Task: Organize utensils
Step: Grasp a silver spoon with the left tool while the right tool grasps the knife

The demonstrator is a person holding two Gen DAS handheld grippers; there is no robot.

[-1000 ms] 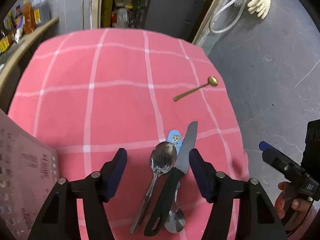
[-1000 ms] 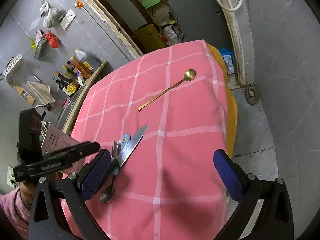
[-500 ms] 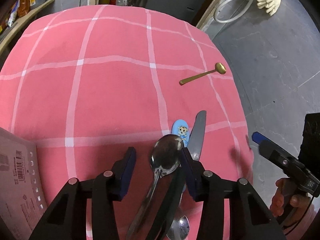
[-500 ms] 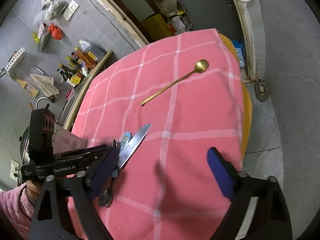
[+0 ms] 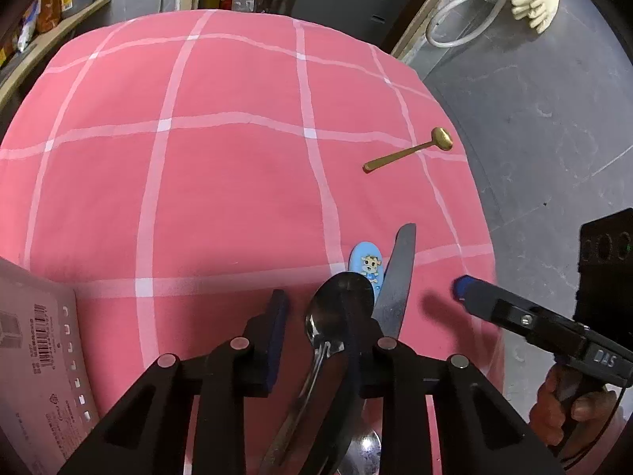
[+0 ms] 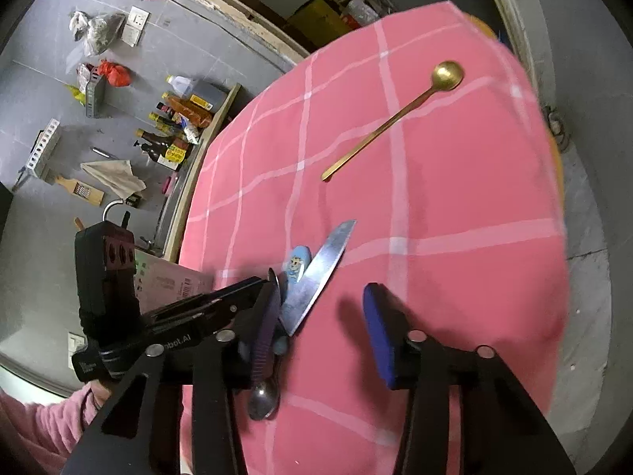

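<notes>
My left claw (image 5: 316,328) has just been closing round the steel spoon (image 5: 336,312) w/ pads not yet pressing – right claw (image 6: 320,328) closing too, nothing in it.

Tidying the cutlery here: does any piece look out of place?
Yes. The gold spoon lies alone near the far edge of the pink cloth, well apart from the knife, steel spoon and blue-handled spoon heaped crossing each other.

Dim indoor light, soft shadows, fisheye-warped edges
</notes>
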